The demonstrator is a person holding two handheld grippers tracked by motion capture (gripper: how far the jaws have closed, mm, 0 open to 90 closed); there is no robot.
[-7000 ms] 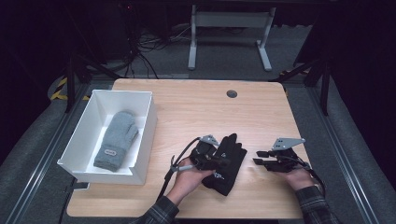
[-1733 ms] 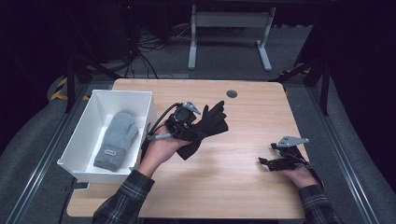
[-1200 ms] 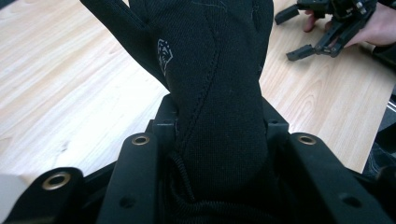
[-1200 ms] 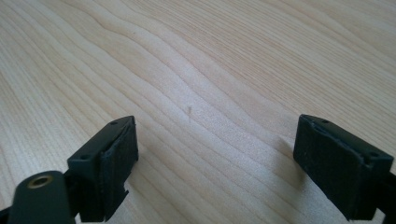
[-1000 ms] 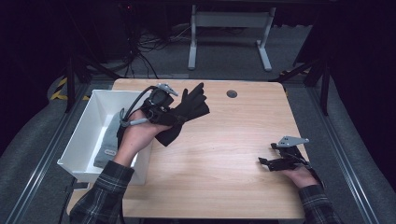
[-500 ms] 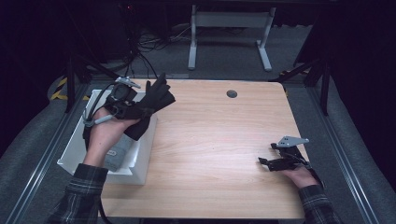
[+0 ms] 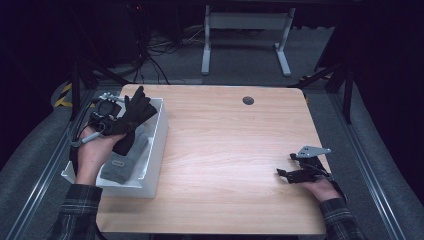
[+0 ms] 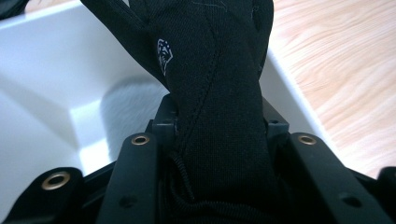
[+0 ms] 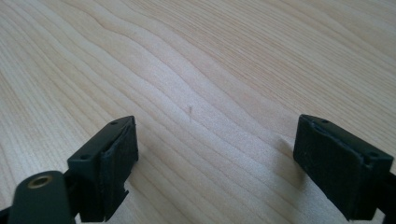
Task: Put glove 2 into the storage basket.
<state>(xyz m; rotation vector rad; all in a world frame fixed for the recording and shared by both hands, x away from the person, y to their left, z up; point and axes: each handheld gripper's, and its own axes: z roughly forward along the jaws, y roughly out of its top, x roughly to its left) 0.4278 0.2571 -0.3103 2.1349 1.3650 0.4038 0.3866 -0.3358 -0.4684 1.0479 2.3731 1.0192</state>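
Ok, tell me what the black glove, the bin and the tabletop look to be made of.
Black glove: matte stretch knit fabric, going by the fine weave and stitched seams, held in the left gripper.
Bin: probably plastic; smooth, plain white walls with a soft sheen.
Tabletop: pale wood or wood-look laminate; the grain lines are clear, but which one cannot be told.

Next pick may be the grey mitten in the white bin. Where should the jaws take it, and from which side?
Grip the grey mitten at its near cuff end, coming straight down: it lies flat, and the white bin walls block a side approach. The black glove in the left gripper hangs over its far end.
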